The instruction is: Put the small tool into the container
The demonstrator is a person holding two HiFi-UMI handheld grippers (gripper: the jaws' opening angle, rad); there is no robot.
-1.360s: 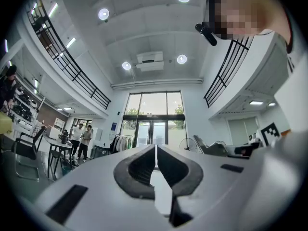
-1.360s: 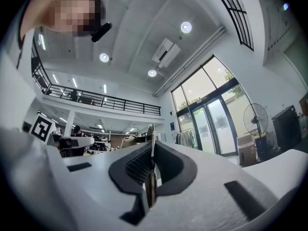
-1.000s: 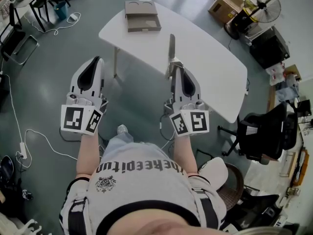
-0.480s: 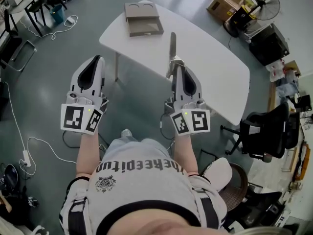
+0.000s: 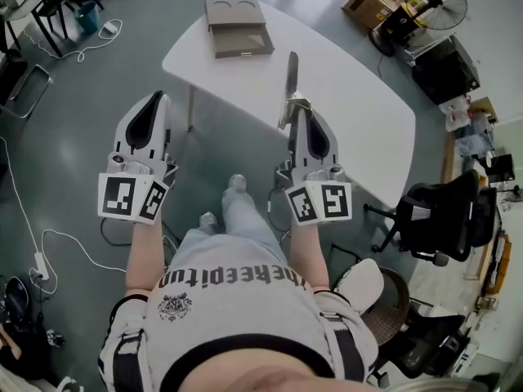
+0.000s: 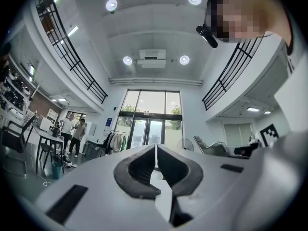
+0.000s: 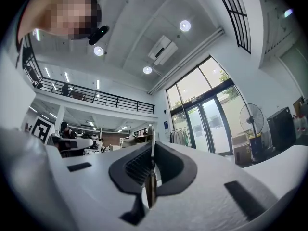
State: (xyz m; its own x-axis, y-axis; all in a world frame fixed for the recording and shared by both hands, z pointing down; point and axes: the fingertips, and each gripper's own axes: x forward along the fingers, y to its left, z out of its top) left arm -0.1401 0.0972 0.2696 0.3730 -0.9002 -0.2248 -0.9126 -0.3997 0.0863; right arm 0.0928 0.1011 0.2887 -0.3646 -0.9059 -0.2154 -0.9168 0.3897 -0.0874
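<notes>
head view — small tool [image 5: 289, 70] clamped in the right tongs [image 5: 296, 106], container [image 5: 238, 26] well apart at the far-left corner of the surface [image 5: 351, 88].
right gripper view shows the right tongs [image 7: 152, 150] pressed together on the thin flat tool [image 7: 150, 189], which sticks out past their tips; from above it reaches over the near edge of the white surface, with bare white top between it and the open brown container, which sits close to the far edge. left tongs [image 5: 155, 98] hang over open grey floor [image 5: 73, 137] left of the table leg [image 5: 192, 104], clear of every edge — the left gripper view has the left tongs [image 6: 156, 148] together with nothing between them. a black chair [image 5: 437, 219] stands beyond the surface's right end.
</notes>
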